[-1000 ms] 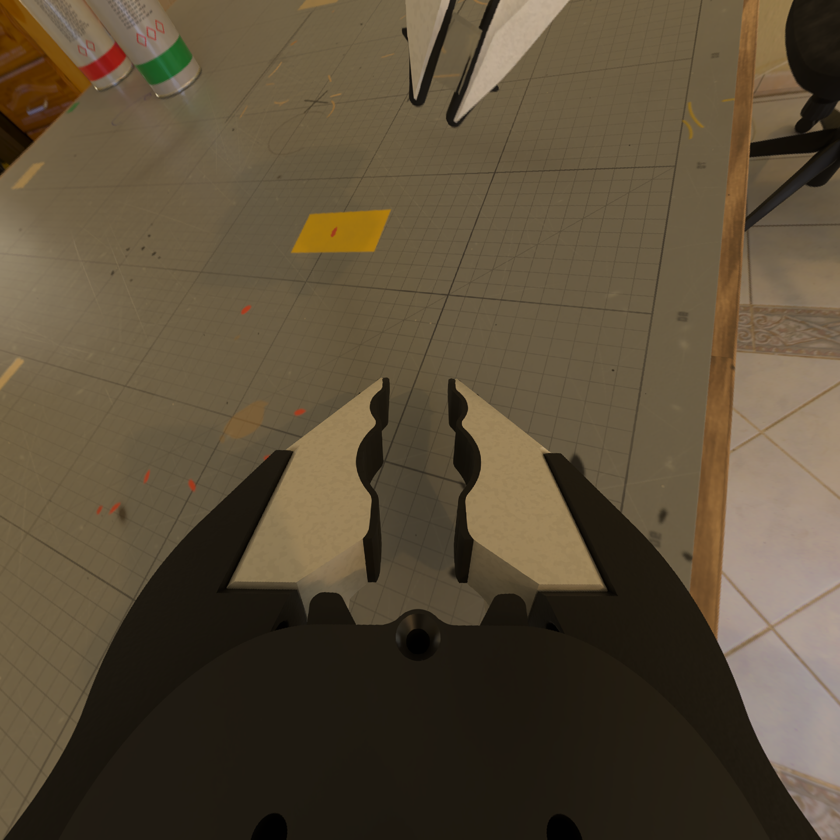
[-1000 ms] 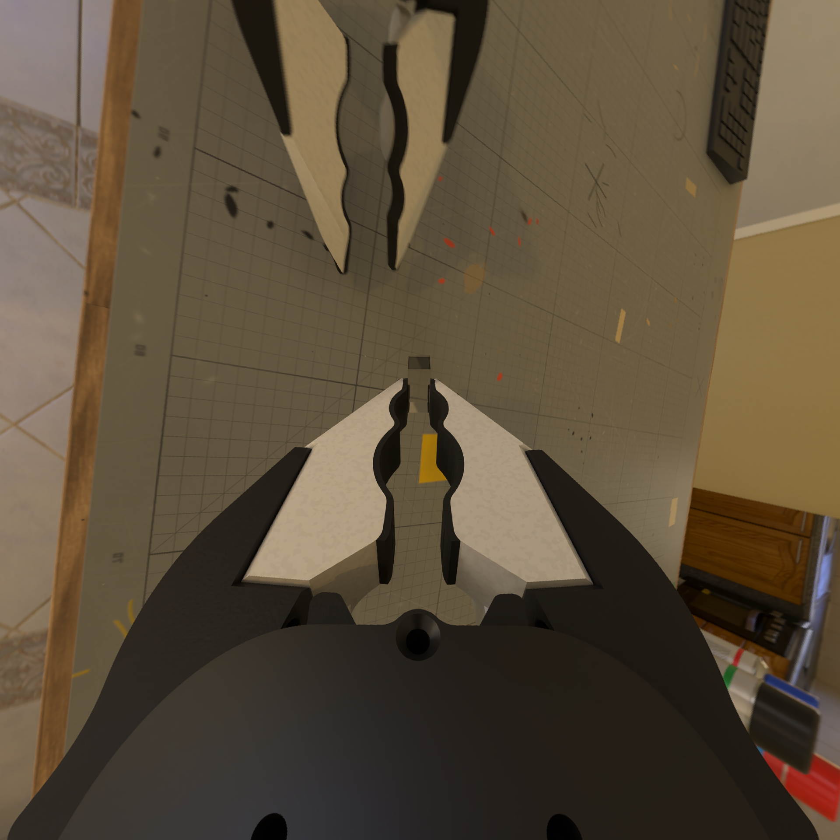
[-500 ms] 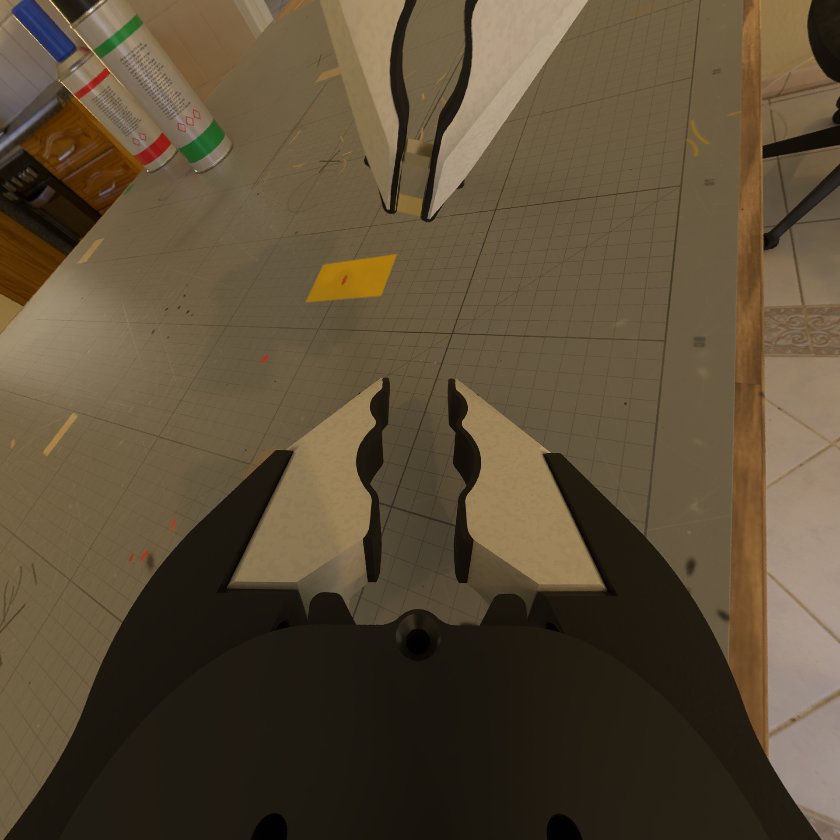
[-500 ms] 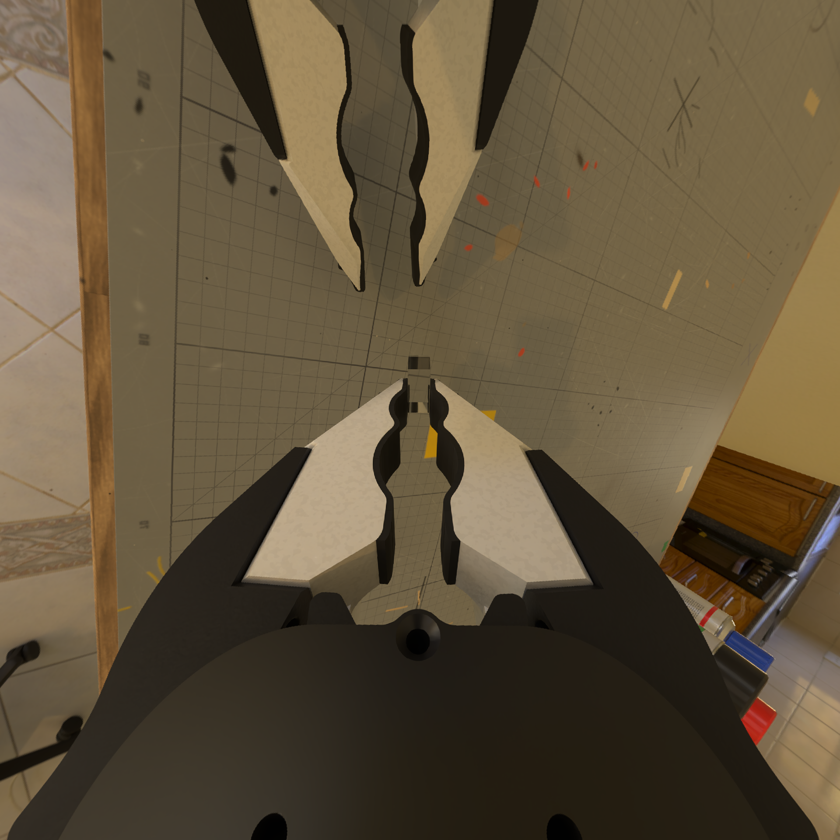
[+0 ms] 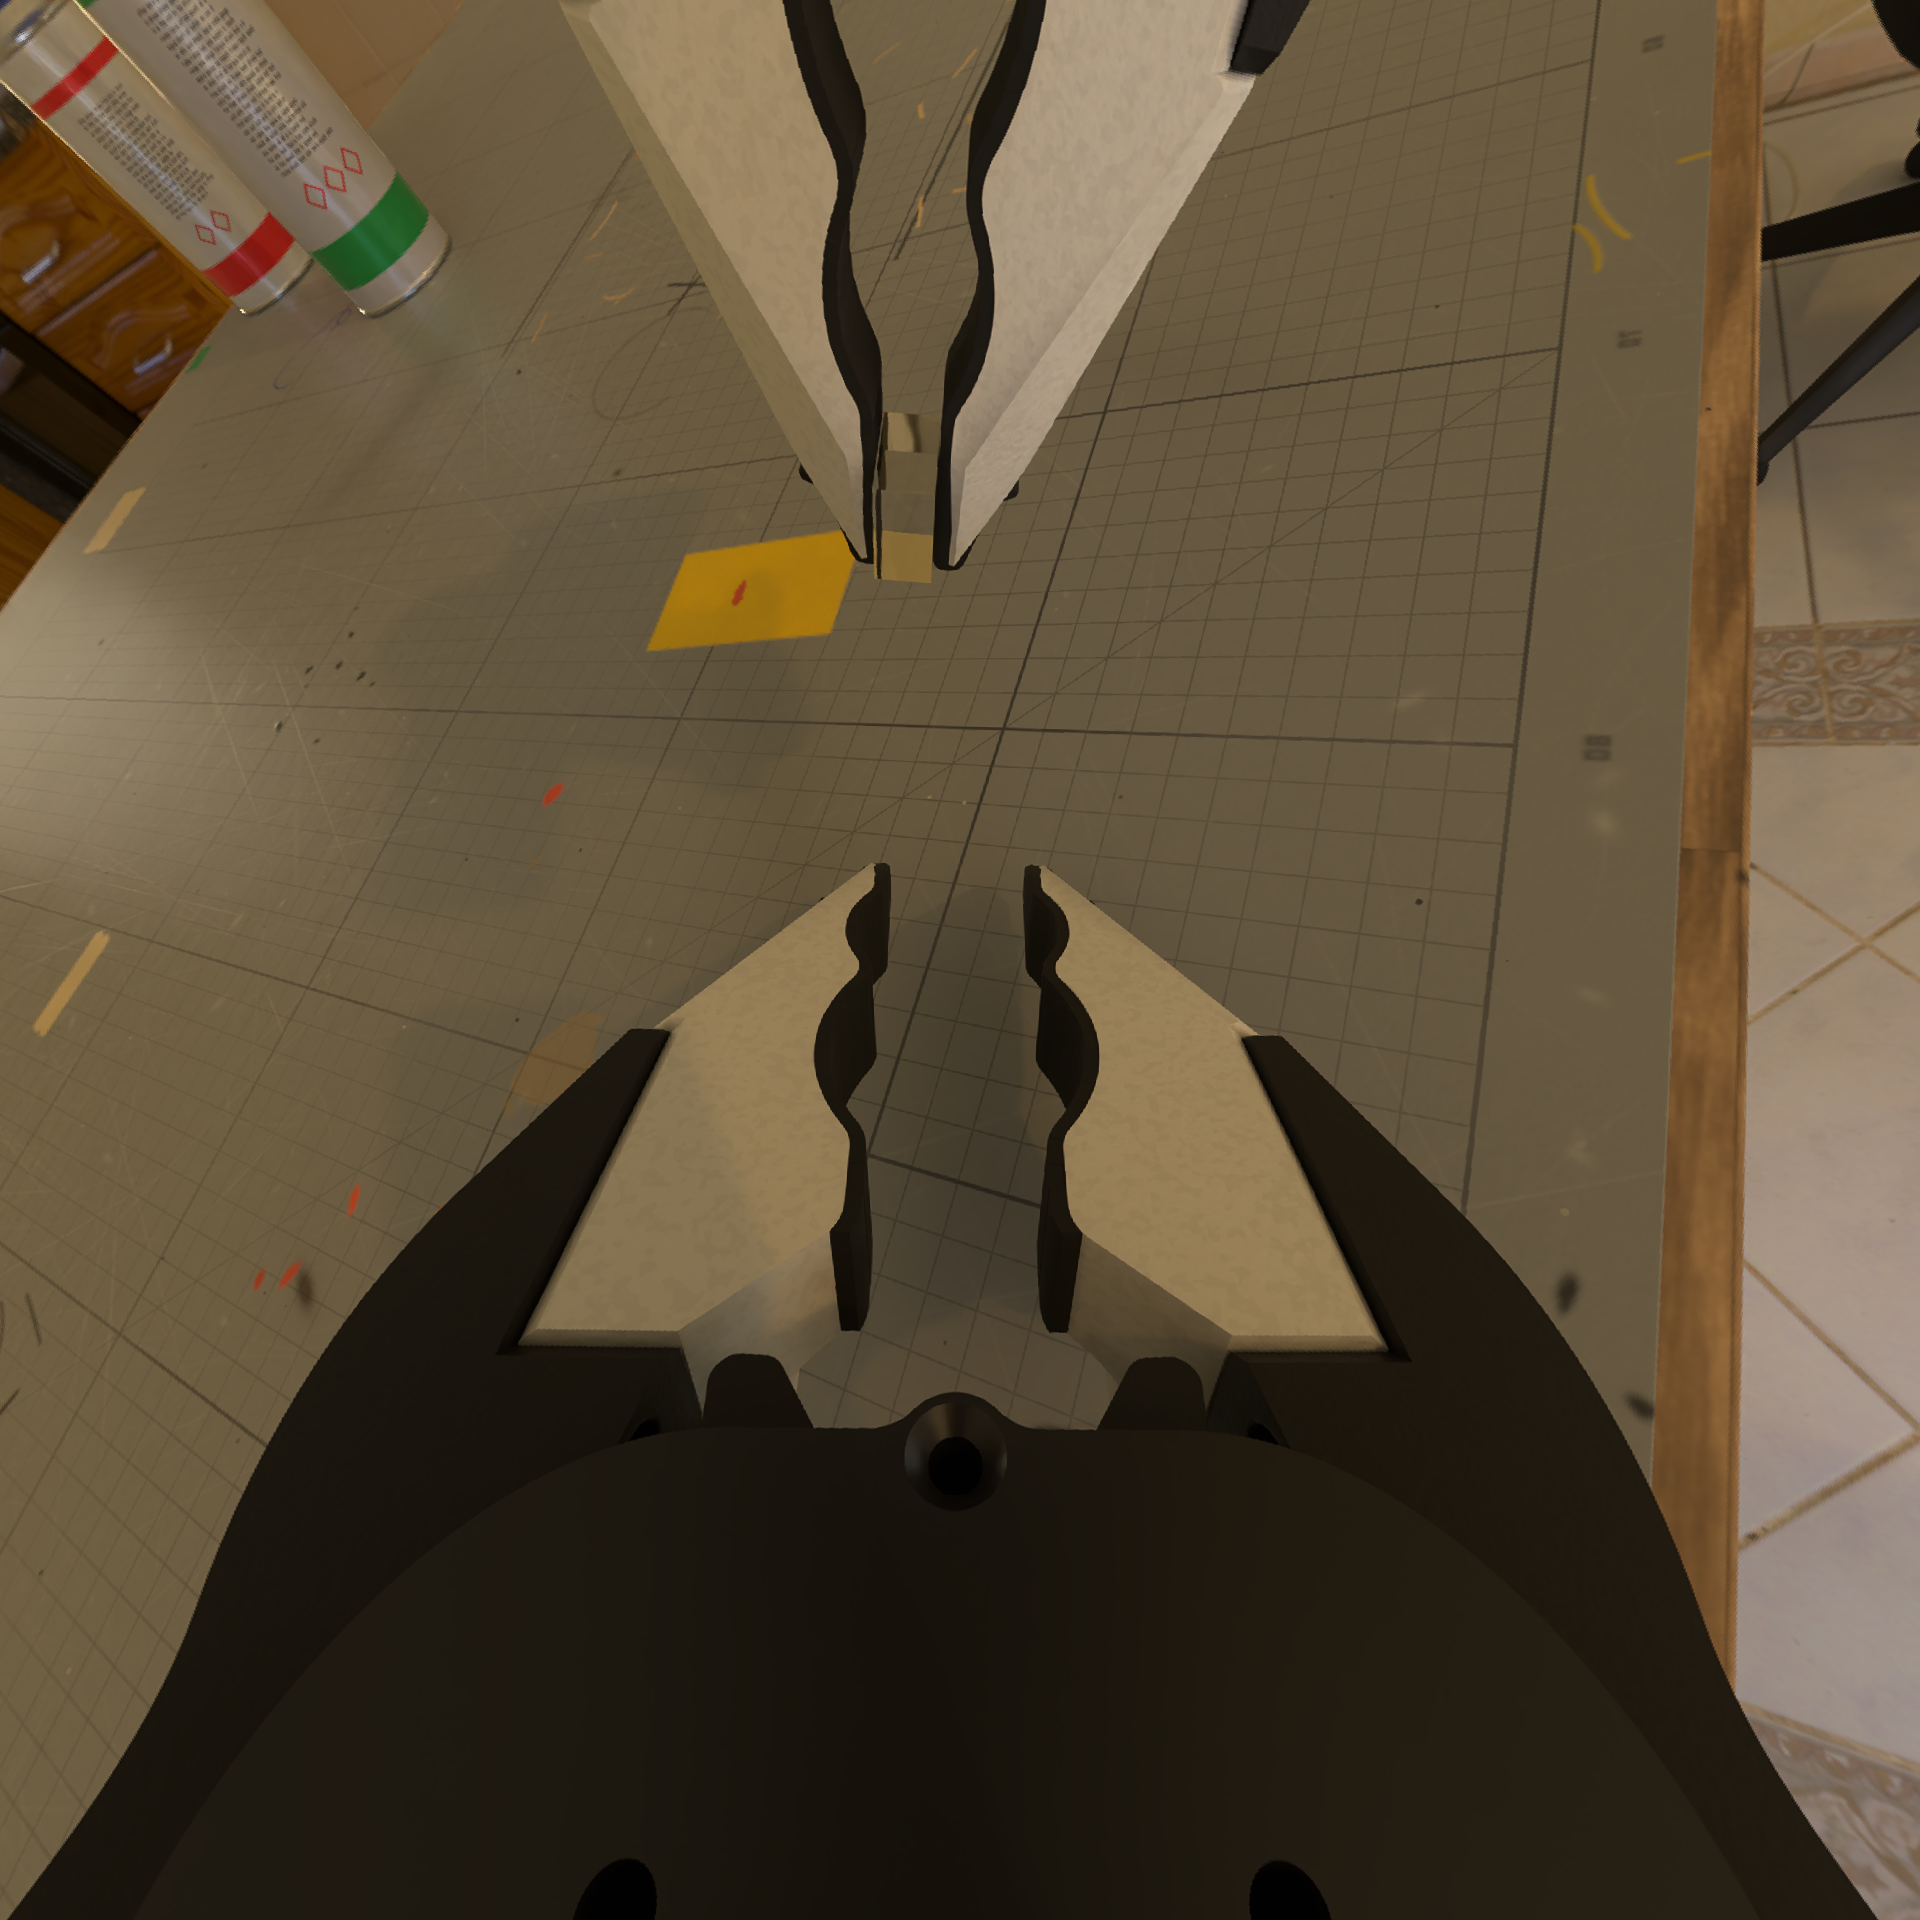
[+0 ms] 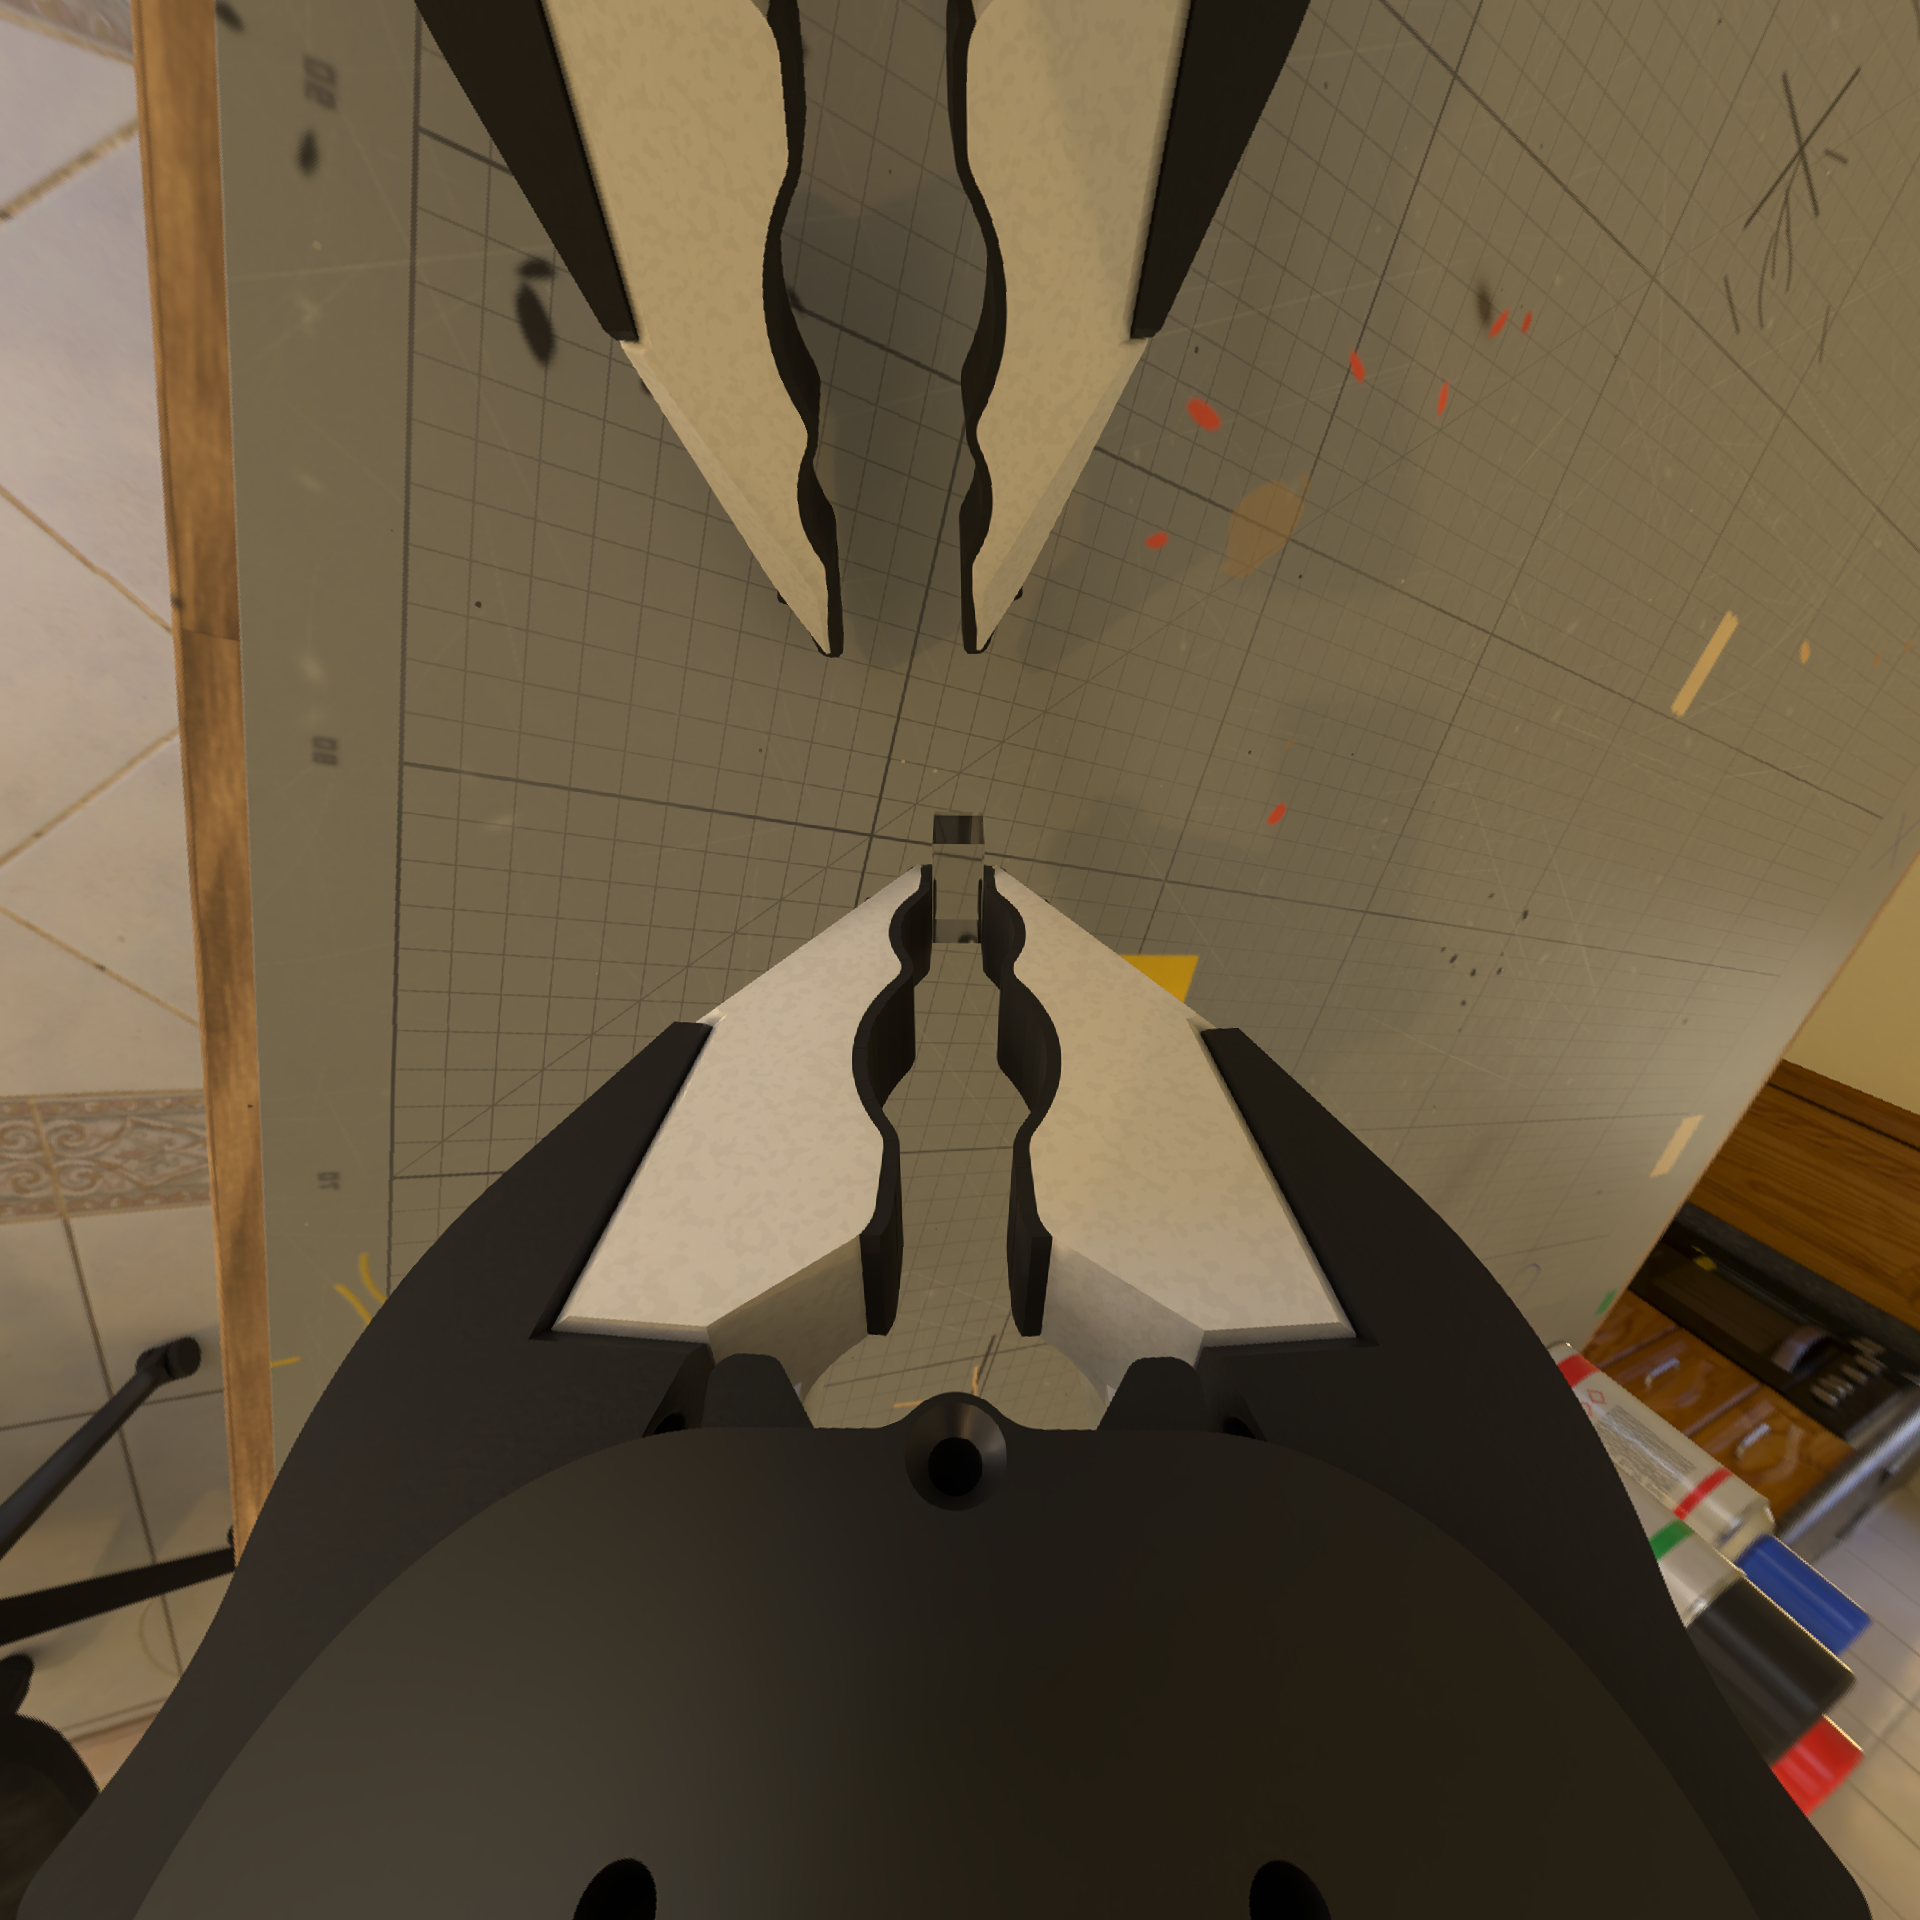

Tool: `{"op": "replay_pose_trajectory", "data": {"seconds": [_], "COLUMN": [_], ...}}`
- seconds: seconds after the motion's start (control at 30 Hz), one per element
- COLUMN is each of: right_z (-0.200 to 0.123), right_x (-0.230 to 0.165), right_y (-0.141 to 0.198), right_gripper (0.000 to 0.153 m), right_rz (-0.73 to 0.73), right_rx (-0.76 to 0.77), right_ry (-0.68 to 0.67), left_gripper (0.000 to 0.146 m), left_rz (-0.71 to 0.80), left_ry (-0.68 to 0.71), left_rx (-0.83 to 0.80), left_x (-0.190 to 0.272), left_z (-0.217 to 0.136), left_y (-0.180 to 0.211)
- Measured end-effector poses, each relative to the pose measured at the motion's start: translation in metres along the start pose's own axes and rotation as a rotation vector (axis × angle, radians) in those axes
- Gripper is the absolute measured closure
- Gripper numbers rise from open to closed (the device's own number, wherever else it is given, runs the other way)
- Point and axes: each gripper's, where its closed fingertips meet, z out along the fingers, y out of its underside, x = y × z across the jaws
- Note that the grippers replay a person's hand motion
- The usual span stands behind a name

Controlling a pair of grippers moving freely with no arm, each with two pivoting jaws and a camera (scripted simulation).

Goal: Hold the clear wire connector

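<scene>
The clear wire connector (image 6: 957, 883) is a small see-through block with a dark end, pinched between the tips of my right gripper (image 6: 957, 873), held above the grey cutting mat. In the left wrist view the connector (image 5: 902, 499) shows between the right gripper's fingertips (image 5: 902, 556), pointing at me. My left gripper (image 5: 956, 873) is open and empty, its jaws apart, facing the right gripper tip to tip with a gap between them. In the right wrist view the left gripper (image 6: 902, 644) hangs open beyond the connector.
A yellow square (image 5: 750, 592) lies on the mat (image 5: 1247, 623) beside the connector. Spray cans with red and green bands (image 5: 343, 187) stand at the far left; they also show in the right wrist view (image 6: 1704, 1538). The table's wooden edge (image 5: 1714, 727) runs along the right, tiled floor beyond.
The two grippers have drawn closer, tip to tip. The right gripper stays shut on the connector, and the left gripper stays open.
</scene>
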Motion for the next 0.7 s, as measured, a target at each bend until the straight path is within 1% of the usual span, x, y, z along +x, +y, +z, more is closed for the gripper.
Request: {"op": "replay_pose_trajectory", "data": {"seconds": [0.27, 0.57, 0.7], "right_z": [0.0041, 0.0005, -0.0022], "right_x": [0.0016, 0.0039, 0.0076], "right_y": [0.0003, -0.0019, -0.0041], "right_gripper": [0.145, 0.145, 0.145], "right_rz": [0.013, -0.032, -0.024], "right_rx": [0.063, 0.087, 0.105], "right_ry": [-0.041, -0.045, -0.042], "left_gripper": [0.121, 0.121, 0.121], "left_rz": [-0.015, 0.056, 0.048], "left_ry": [0.0, -0.042, -0.05], "left_rx": [-0.01, 0.016, 0.054], "left_x": [-0.0009, -0.0048, -0.0069], "left_z": [0.0007, -0.0001, -0.0037], "left_y": [0.0011, -0.0009, -0.0049]}}
